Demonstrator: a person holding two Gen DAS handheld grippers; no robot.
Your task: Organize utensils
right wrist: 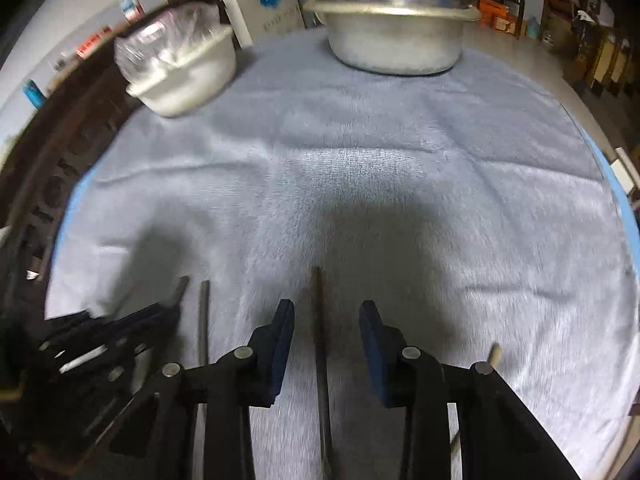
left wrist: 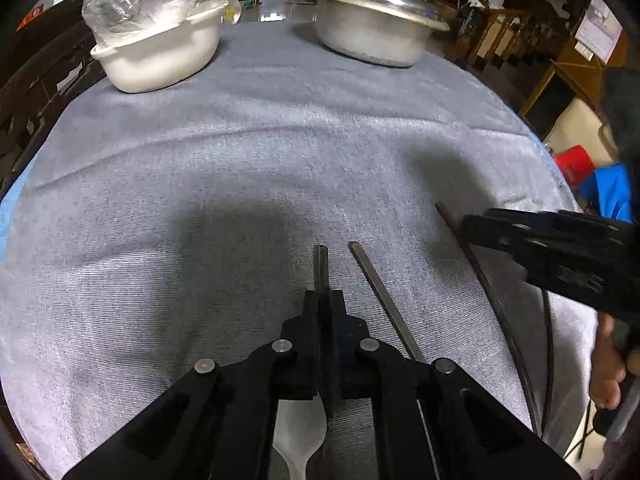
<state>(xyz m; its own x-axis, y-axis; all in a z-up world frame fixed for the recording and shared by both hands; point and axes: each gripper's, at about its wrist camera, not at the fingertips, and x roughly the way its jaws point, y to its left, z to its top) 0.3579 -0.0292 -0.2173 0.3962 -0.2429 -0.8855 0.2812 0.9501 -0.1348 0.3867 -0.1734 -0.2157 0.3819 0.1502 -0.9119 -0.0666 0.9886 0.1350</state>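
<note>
Dim indoor light; soft shadows on cloth (right wrist: 360,168); right view motion-blurred; fisheye edges.

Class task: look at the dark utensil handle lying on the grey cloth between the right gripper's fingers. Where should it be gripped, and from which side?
Grip the dark handle on its straight, slim shaft, probably from above. It lies flat on the grey cloth, running lengthwise between the fingers of the right gripper, so they can pinch across its narrow width.

Beyond the grey-clothed table (left wrist: 280,128) lie a glossy floor (left wrist: 276,12), wooden furniture (left wrist: 500,36) and stacked boxes (right wrist: 500,4).
</note>
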